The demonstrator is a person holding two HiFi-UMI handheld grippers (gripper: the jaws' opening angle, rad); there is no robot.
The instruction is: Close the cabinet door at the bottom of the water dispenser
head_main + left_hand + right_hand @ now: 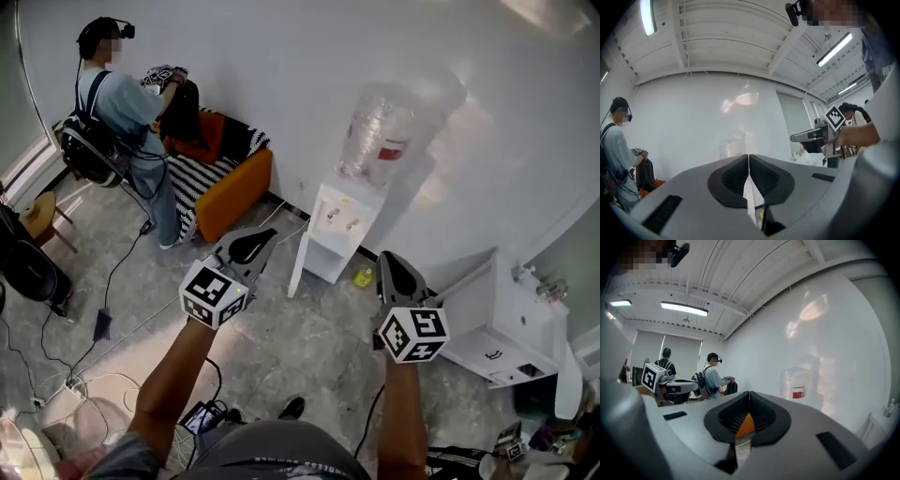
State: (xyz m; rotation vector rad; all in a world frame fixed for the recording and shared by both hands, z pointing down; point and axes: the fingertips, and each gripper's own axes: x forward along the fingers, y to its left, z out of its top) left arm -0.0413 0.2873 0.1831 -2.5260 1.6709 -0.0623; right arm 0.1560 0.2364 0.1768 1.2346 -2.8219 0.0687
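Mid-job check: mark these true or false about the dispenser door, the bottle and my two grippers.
1. The cabinet door at the bottom of the water dispenser stands open. True.
2. The left gripper touches that door. False: it is held in the air, apart from it.
3. The right gripper is shut and holds nothing. True.
4. The dispenser has no bottle. False: a clear bottle sits on top.

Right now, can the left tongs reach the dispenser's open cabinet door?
Probably yes: the cabinet door stands open ahead of the left tongs, with nothing visible between them; a step forward may be needed.
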